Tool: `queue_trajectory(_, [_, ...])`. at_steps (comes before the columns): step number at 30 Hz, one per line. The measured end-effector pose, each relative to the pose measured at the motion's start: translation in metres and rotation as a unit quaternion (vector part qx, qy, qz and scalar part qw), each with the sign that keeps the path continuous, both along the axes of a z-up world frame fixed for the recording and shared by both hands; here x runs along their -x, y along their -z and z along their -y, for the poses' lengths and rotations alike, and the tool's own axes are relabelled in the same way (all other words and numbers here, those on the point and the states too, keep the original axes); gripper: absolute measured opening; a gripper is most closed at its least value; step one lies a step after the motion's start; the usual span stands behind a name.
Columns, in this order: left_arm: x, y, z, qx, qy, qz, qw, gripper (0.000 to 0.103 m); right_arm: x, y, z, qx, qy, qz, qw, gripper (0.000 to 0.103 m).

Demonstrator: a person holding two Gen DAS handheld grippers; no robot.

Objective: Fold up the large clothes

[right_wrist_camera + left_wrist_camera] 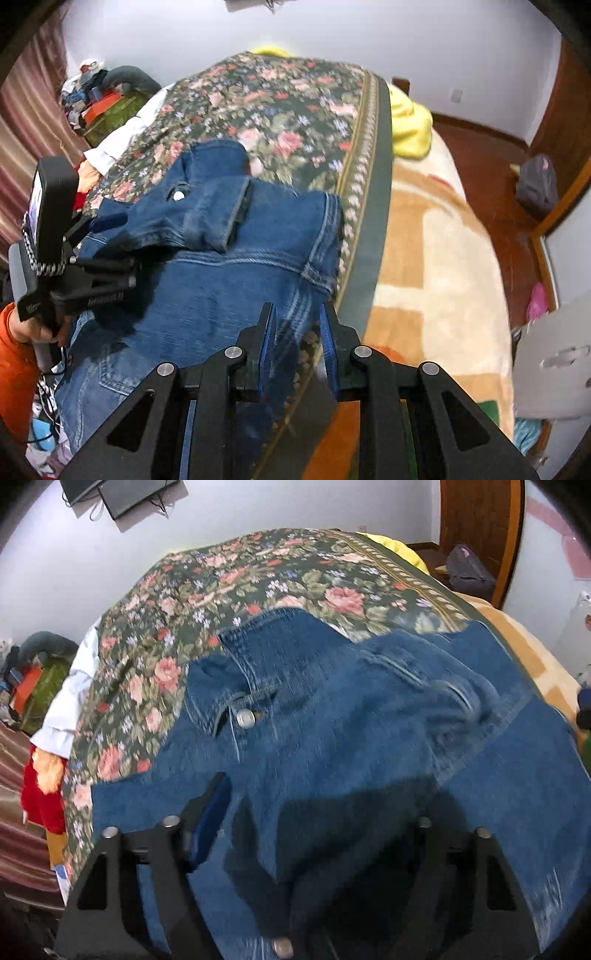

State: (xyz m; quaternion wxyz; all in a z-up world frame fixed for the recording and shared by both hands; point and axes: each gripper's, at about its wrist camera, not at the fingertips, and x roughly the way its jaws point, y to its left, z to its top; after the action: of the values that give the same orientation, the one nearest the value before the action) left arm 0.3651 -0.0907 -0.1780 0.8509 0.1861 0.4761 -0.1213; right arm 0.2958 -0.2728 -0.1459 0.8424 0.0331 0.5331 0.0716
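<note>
Under both grippers, left [110, 254] clamping, right [297, 332] parted, lies the denim jacket [332, 716].

My right gripper [297, 321] is matte black, blue pads lining both fingers [266, 332], silver round screw heads on the linkage. The left gripper [107, 258] shows black too, with a braided cord. My hand [35, 326] has bare skin under an orange sleeve [14, 369].
</note>
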Motion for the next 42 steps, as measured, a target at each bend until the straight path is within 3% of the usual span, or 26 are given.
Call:
queue_trajectory(2, [-0.007, -0.002, 0.004, -0.006, 0.000, 0.024, 0.9997, 0.061, -0.004, 0.009, -0.001, -0.013, 0.001, -0.012, 1.000, 0.020])
queue_trajectory(4, [-0.015, -0.006, 0.008, -0.012, 0.002, 0.037, 0.9992, 0.028, -0.009, 0.014, -0.003, -0.019, 0.001, -0.020, 1.000, 0.020])
queue_trajectory(5, [-0.018, -0.009, 0.009, -0.013, 0.001, 0.041, 0.9991, 0.021, -0.009, 0.016, -0.005, -0.017, 0.000, -0.021, 1.000, 0.020])
queue_trajectory(9, [-0.024, -0.050, -0.012, 0.020, -0.029, 0.099, 0.9944, 0.012, -0.014, 0.029, -0.011, -0.008, -0.003, -0.036, 0.999, 0.020])
queue_trajectory(13, [-0.031, -0.084, -0.063, 0.058, -0.078, 0.127, 0.9872, 0.012, -0.016, 0.038, -0.012, -0.002, -0.001, -0.049, 0.999, 0.024])
queue_trajectory(15, [-0.035, -0.089, -0.100, 0.073, -0.109, 0.118, 0.9843, 0.016, -0.017, 0.039, -0.014, 0.003, 0.001, -0.045, 0.999, 0.036])
queue_trajectory(17, [-0.035, -0.082, -0.129, 0.086, -0.129, 0.101, 0.9828, 0.021, -0.015, 0.040, -0.014, 0.018, 0.012, -0.039, 0.999, 0.079])
queue_trajectory(19, [-0.031, -0.064, -0.159, 0.088, -0.153, 0.077, 0.9813, 0.027, -0.013, 0.042, -0.014, 0.019, 0.014, -0.026, 0.999, 0.095])
queue_trajectory(22, [-0.020, -0.023, -0.195, 0.102, -0.181, 0.020, 0.9780, 0.040, -0.011, 0.050, -0.017, 0.008, 0.011, -0.039, 0.999, 0.095])
queue_trajectory(26, [-0.006, 0.030, -0.237, 0.110, -0.248, -0.042, 0.9617, 0.040, -0.013, 0.052, -0.017, 0.014, 0.018, -0.042, 0.999, 0.096])
queue_trajectory(27, [0.000, 0.041, -0.252, 0.141, -0.261, -0.055, 0.9533, 0.041, -0.014, 0.053, -0.018, 0.015, 0.019, -0.042, 0.999, 0.096])
queue_trajectory(30, [0.014, 0.044, -0.271, 0.191, -0.268, -0.049, 0.9429, 0.048, -0.014, 0.054, -0.018, 0.021, 0.024, -0.042, 0.999, 0.098])
queue_trajectory(33, [0.022, 0.040, -0.278, 0.201, -0.266, -0.047, 0.9416, 0.051, -0.014, 0.053, -0.020, 0.028, 0.028, -0.042, 0.998, 0.098])
queue_trajectory(36, [0.031, 0.034, -0.280, 0.174, -0.271, -0.030, 0.9463, 0.063, -0.014, 0.052, -0.023, 0.038, 0.029, -0.039, 0.998, 0.098])
queue_trajectory(42, [0.042, 0.026, -0.290, 0.161, -0.268, -0.032, 0.9494, 0.065, -0.017, 0.049, -0.025, 0.046, 0.032, -0.043, 0.998, 0.098])
